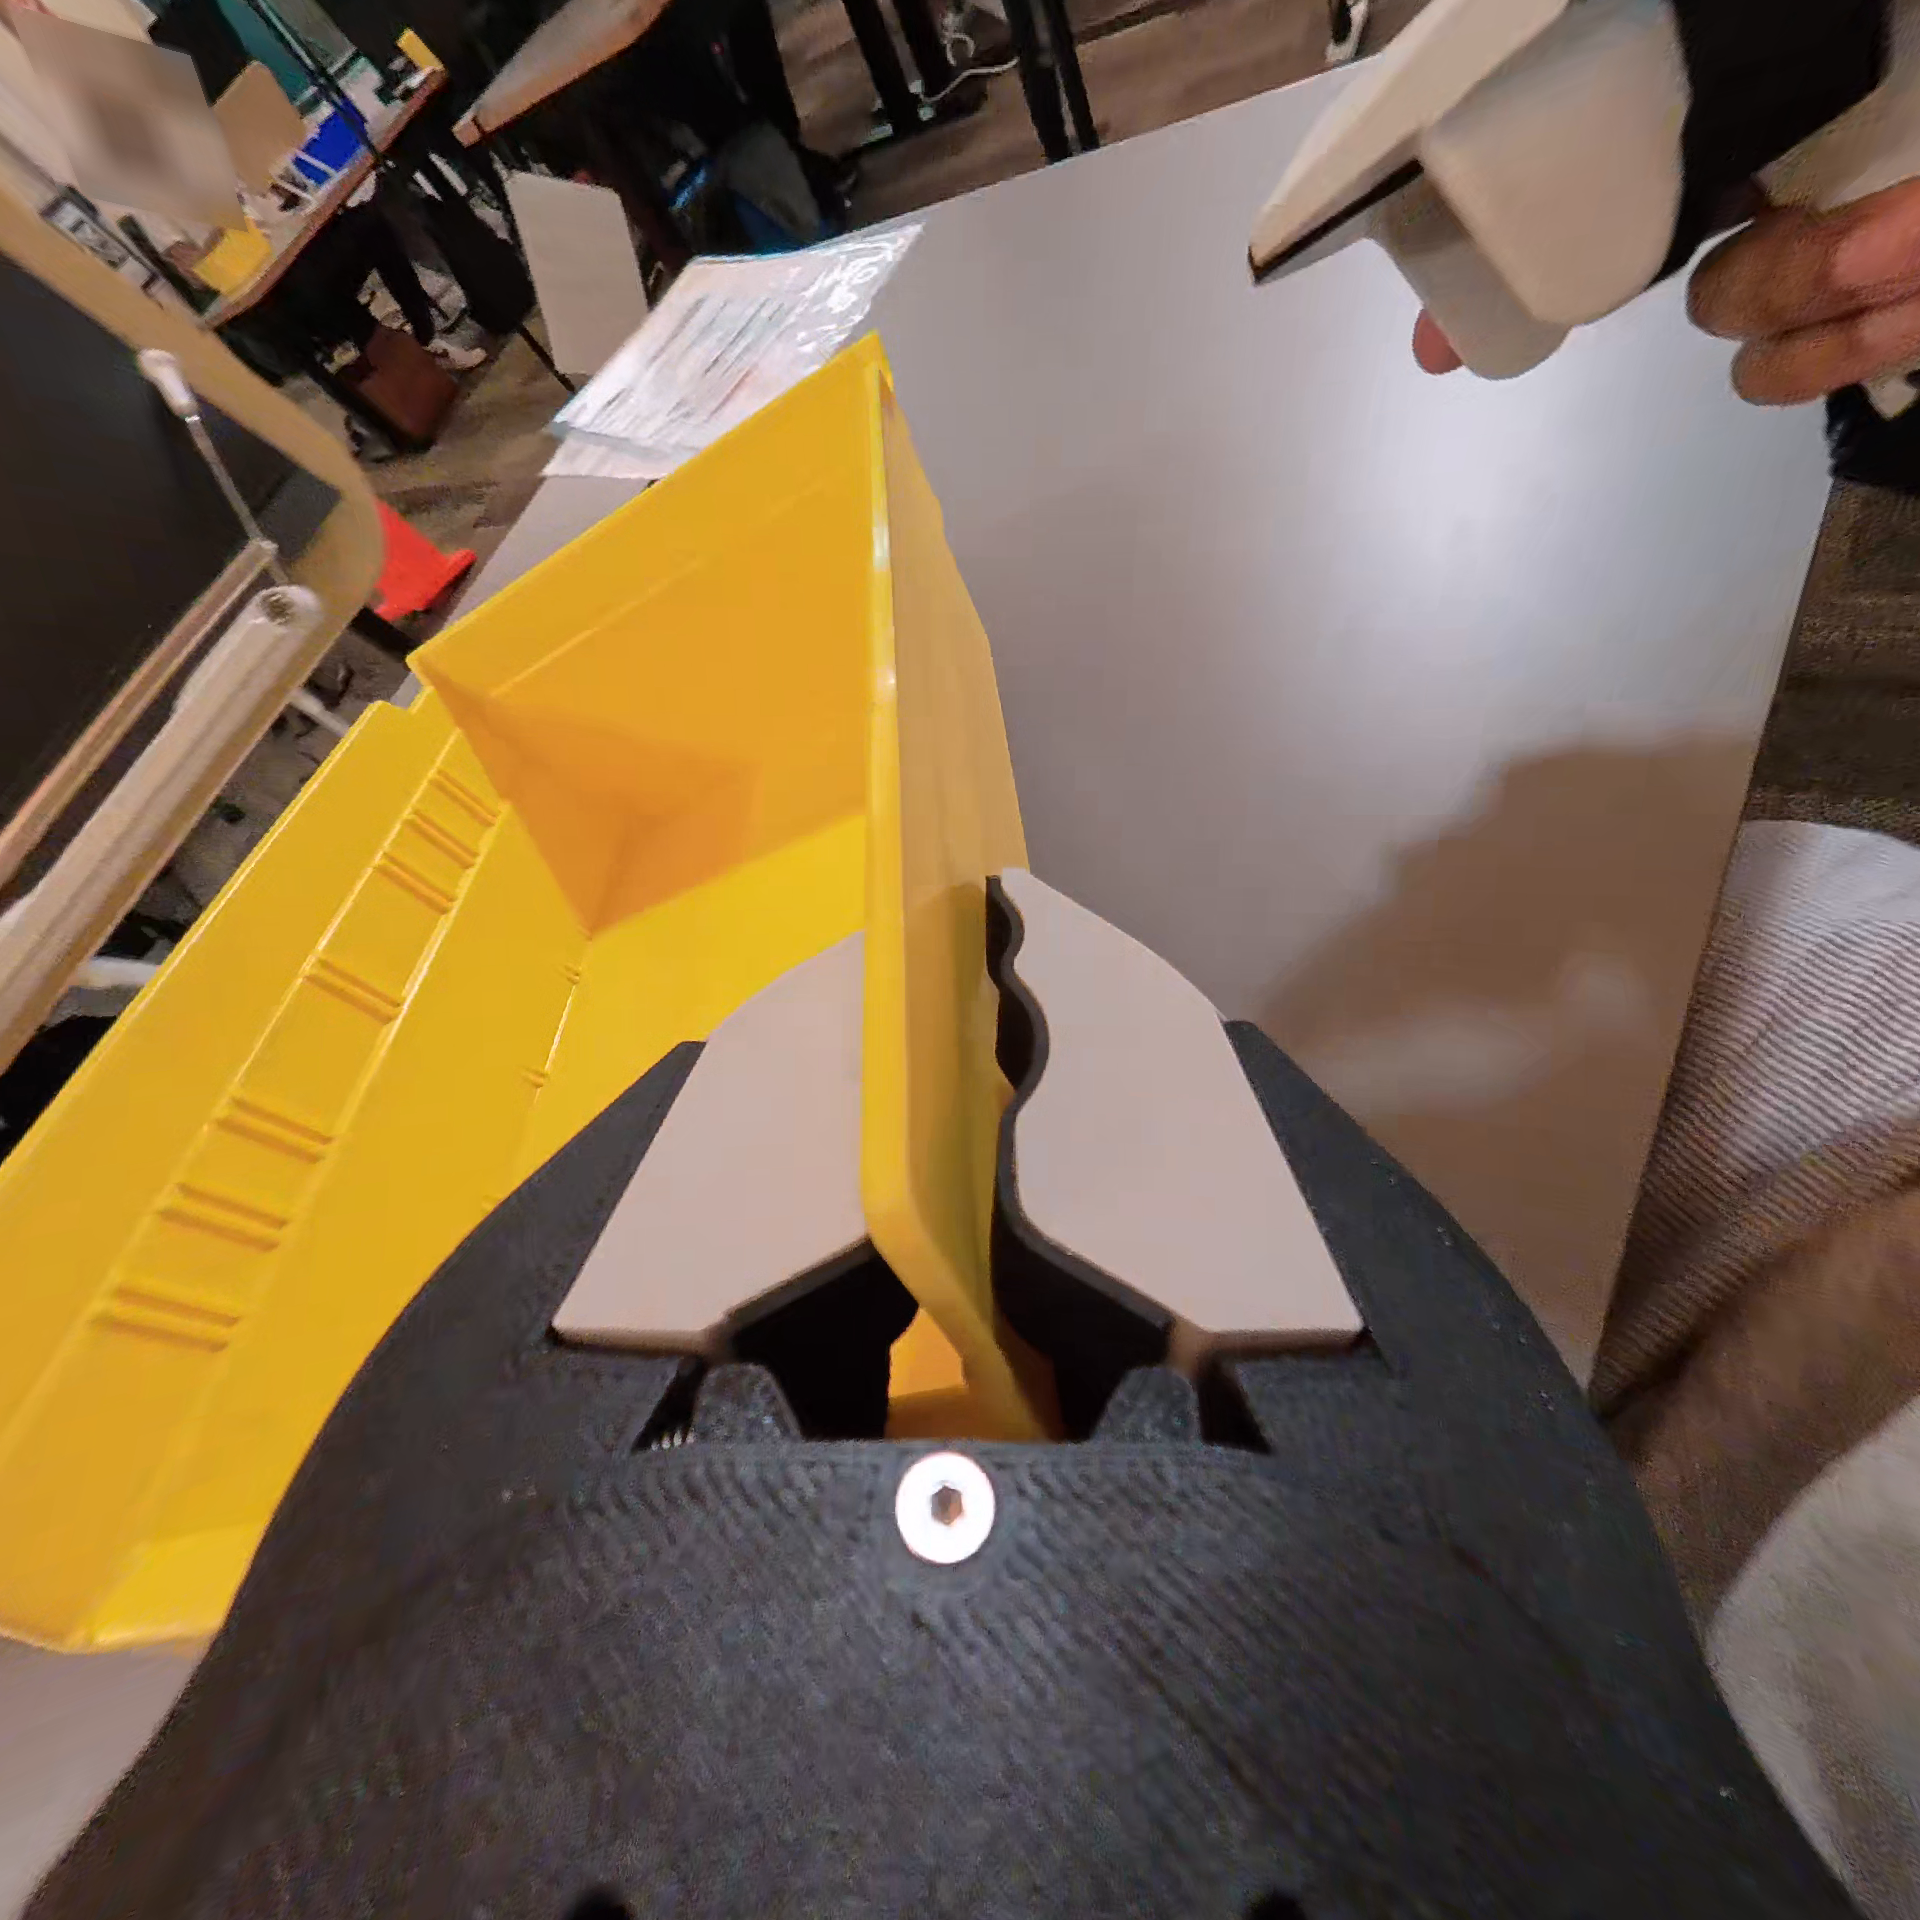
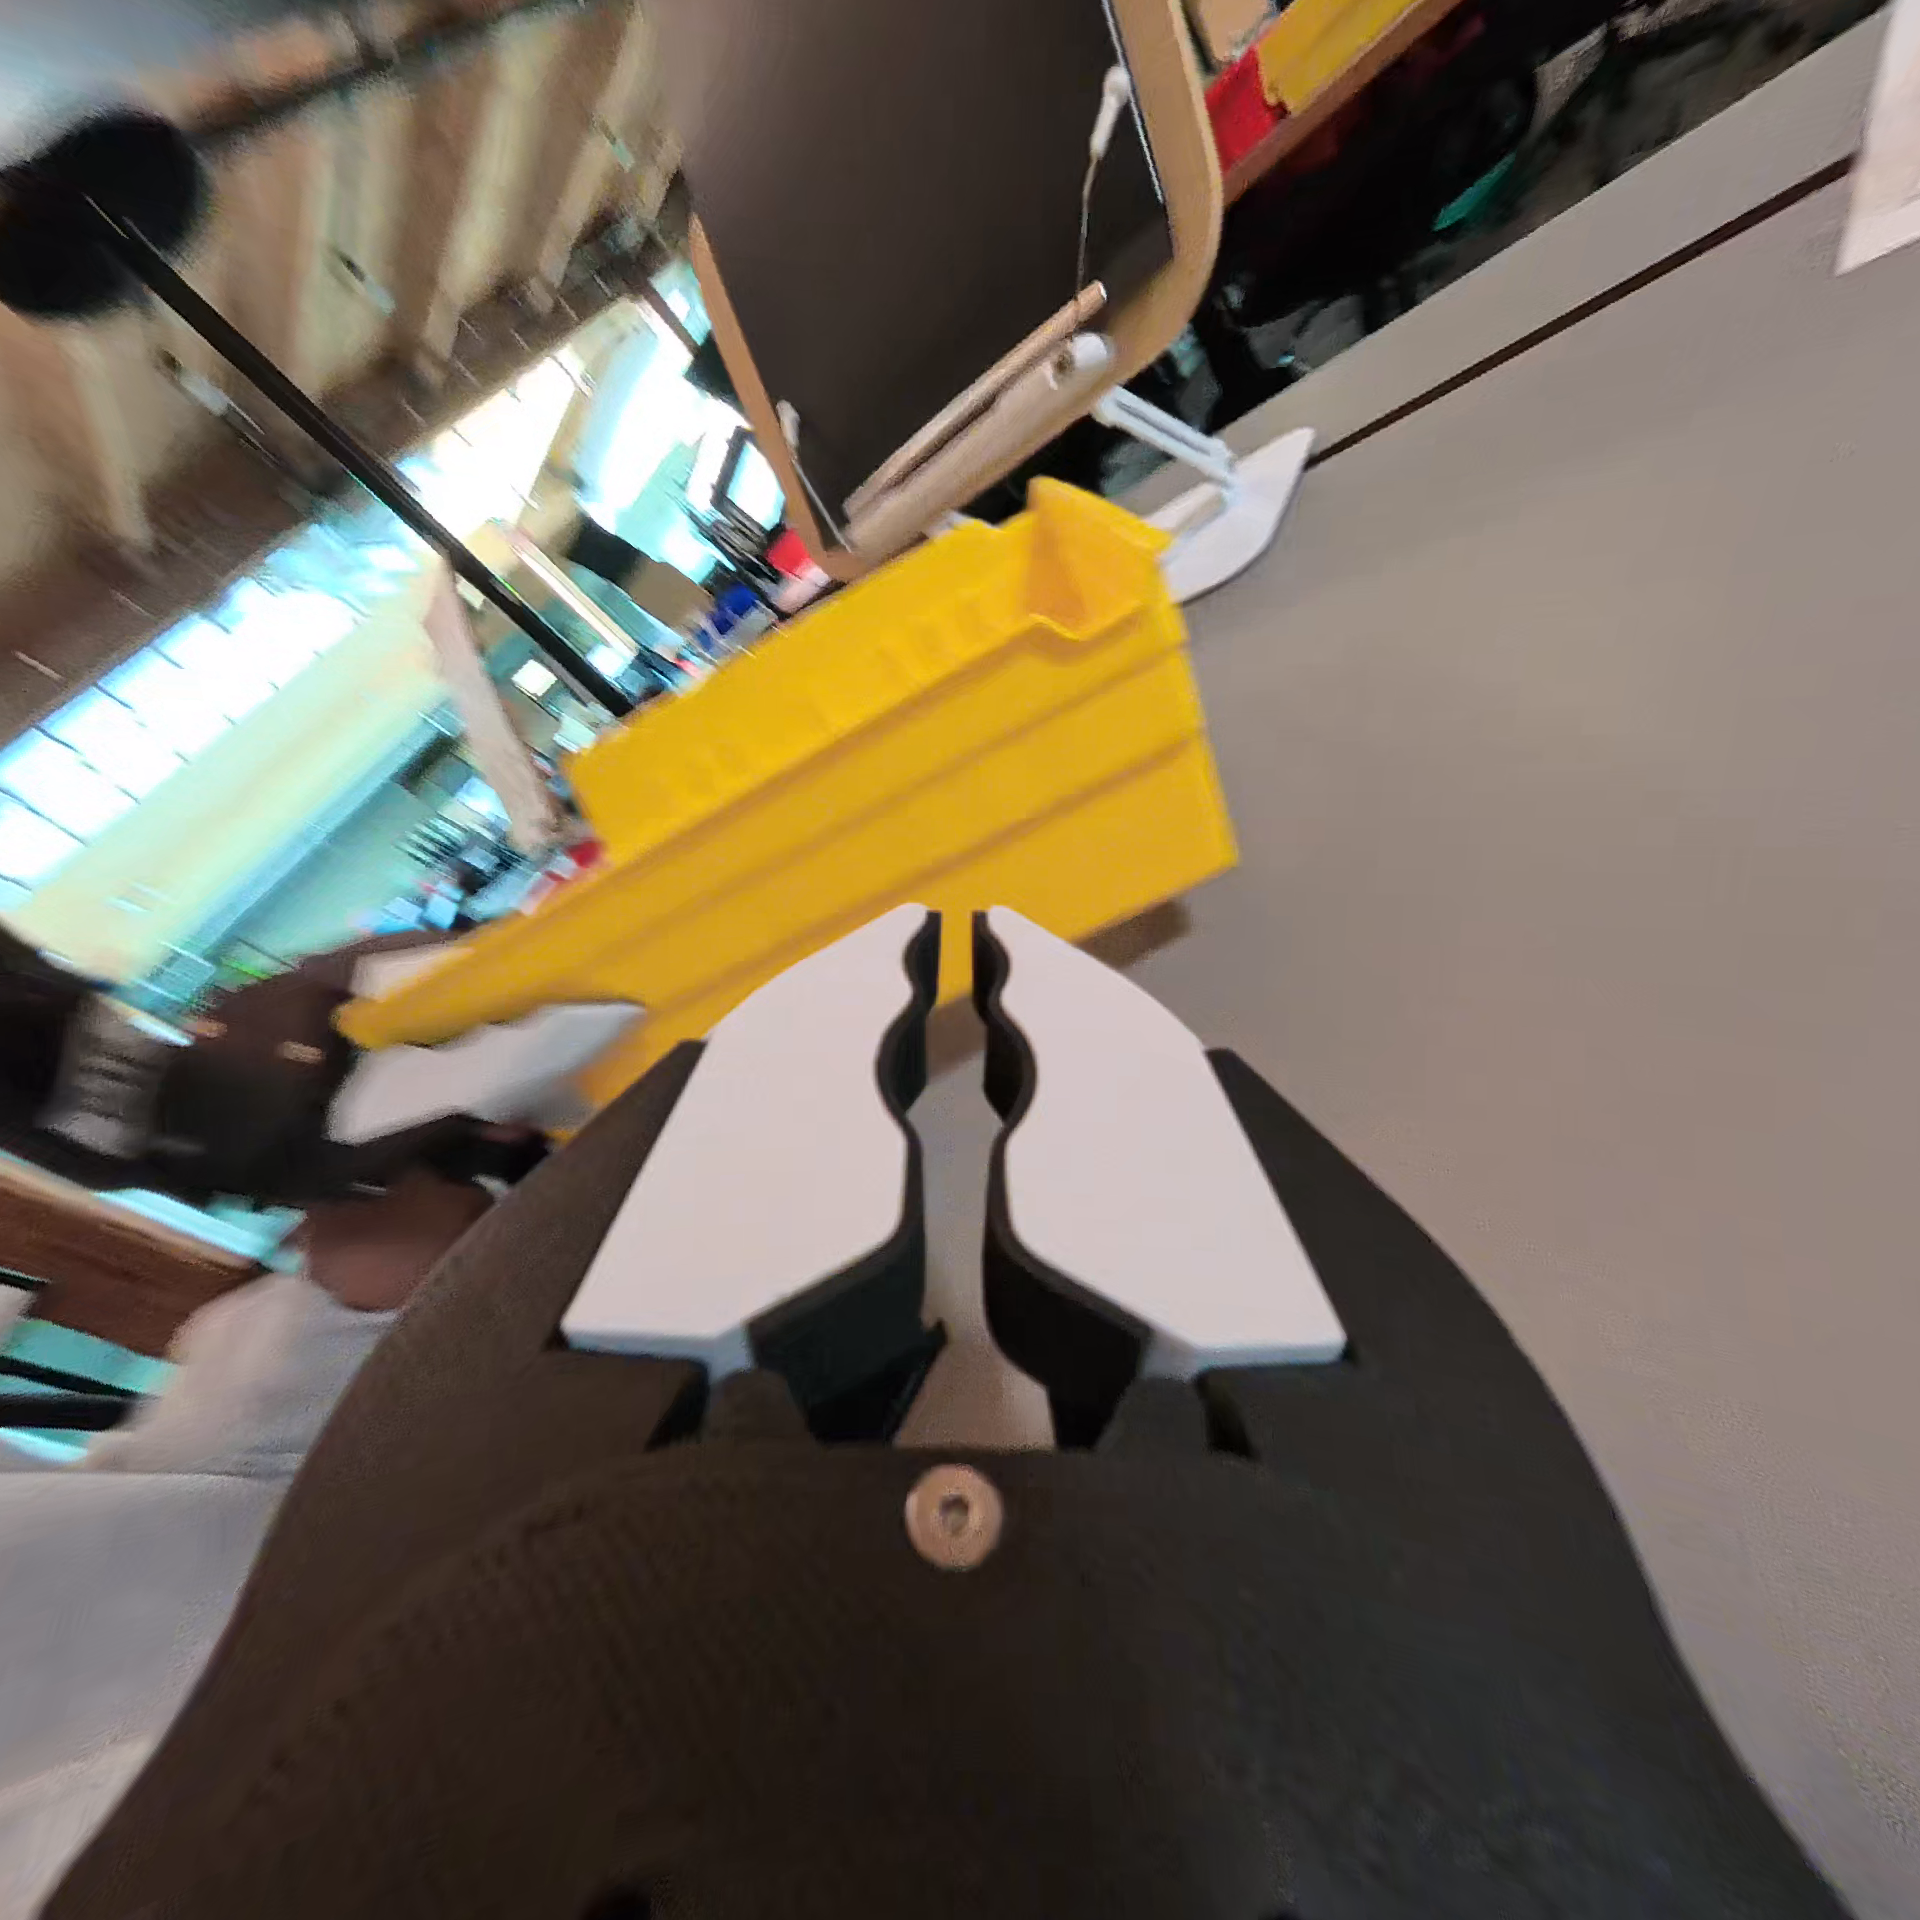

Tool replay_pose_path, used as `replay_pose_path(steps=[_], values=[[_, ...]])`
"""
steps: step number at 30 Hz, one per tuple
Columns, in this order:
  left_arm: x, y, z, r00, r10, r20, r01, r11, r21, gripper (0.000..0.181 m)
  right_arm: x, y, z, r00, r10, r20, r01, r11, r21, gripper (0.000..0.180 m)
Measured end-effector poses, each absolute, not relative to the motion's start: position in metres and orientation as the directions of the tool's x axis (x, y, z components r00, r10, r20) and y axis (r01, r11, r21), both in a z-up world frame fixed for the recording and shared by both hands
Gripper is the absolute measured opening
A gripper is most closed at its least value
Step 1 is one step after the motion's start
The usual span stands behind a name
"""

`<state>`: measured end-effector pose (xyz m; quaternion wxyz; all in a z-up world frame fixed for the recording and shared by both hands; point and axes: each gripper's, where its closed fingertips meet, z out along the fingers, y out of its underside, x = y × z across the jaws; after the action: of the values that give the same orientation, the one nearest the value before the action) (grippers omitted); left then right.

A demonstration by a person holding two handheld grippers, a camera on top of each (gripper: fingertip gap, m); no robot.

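We see the left gripper [image 1: 935, 935] clamped on the side wall of the yellow bin [image 1: 582, 831], one finger inside, one outside. The bin sits on the grey table [image 1: 1351, 623], stretching toward 11 o'clock. The right gripper [image 2: 956, 925] holds nothing; its fingers [image 2: 1101, 1143] stand nearly together, a narrow gap between, with the bin just beyond at 12 o'clock.

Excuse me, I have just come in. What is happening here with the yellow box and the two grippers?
A person holds a gripper in each hand over a grey table. The left gripper is shut on the side wall of a yellow plastic bin, one finger inside and one outside. The bin appears empty. The right gripper holds nothing; its jaws are nearly closed, and it points at the bin's outer side from a short way off.
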<state>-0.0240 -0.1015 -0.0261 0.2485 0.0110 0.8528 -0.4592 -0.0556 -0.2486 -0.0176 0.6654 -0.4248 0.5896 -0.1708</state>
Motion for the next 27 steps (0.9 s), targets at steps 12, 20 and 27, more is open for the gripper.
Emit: replay_pose_path(steps=[12,20,27], values=[[-0.031,-0.199,-0.072,-0.904,-0.154,-0.4,0.288,0.472,-0.833,0.023,-0.076,-0.275,0.033,0.31,-0.709,-0.633,0.011,0.668,-0.744,0.043],[-0.12,-0.265,-0.035,-0.969,0.245,-0.002,0.05,0.189,-0.981,0.1,-0.088,-0.282,0.049,0.29,-0.826,-0.484,0.174,0.543,-0.822,0.073],[-0.096,-0.191,0.017,-0.972,0.229,-0.046,0.047,0.001,-0.999,0.109,-0.08,-0.271,0.018,0.158,-0.941,-0.3,0.059,0.312,-0.948,0.097]])
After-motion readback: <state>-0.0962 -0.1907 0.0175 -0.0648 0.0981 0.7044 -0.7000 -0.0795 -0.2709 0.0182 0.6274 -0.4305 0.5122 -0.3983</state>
